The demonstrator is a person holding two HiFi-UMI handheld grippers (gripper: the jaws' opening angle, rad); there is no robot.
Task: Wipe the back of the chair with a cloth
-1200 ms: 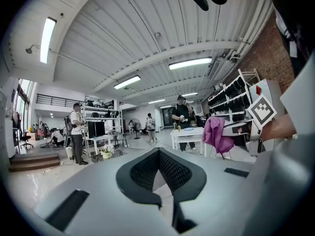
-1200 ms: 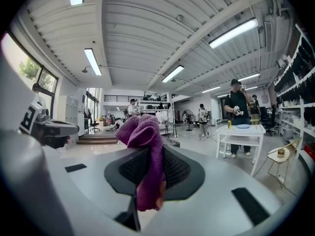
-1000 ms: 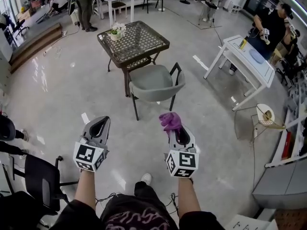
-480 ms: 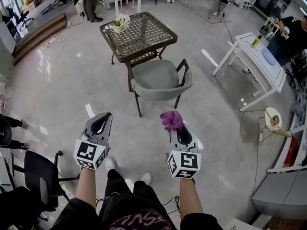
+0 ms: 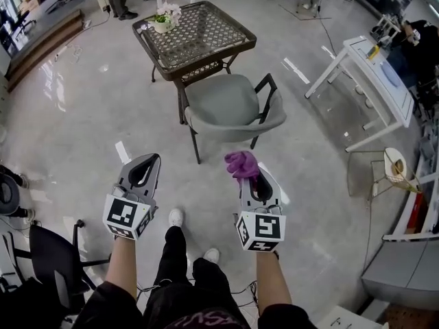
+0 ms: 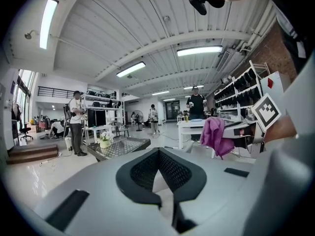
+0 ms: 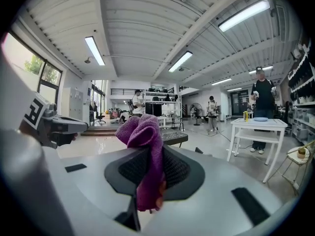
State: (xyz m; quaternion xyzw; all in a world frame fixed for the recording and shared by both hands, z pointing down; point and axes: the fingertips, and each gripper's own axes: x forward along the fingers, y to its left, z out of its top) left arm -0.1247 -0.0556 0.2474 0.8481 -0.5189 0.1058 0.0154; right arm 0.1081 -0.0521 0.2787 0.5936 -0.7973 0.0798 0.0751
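Looking steeply down from head height onto a pale, glossy floor [image 5: 75,136], with both forearms reaching forward.

Catching a black office chair [image 5: 51,262] at 8 o'clock, near the lower left edge.

Holding the left gripper [image 5: 145,162] out at 7 o'clock, marker cube nearest the body and tips pointing toward 12. Pressing its jaws together at the tips and gripping nothing.

Showing white shoes [image 5: 176,216] at 6 o'clock, on the floor between the two grippers.

Facing a grey armchair [image 5: 226,105] at 12 o'clock, well apart from both grippers, with its curved back [image 5: 236,132] turned toward the viewer and its seat pushed up to a dark lattice-top table [image 5: 195,33] beyond. Noting a small pot of white flowers [image 5: 163,20] on that table's 10 o'clock corner.

Holding the right gripper [image 5: 252,177] out at 5 o'clock, about level with the left one. Clamping its jaws on a purple cloth [image 5: 241,163], bunching up above the tips and, in the right gripper view, hanging down between the dark pads. Holding the cloth short of the chair back, not touching it.

Catching a long white table [image 5: 374,81] at 2 o'clock, with a person in dark clothes [image 5: 418,43] just beside its far end, and a small round stand [image 5: 396,166] at 3 o'clock.
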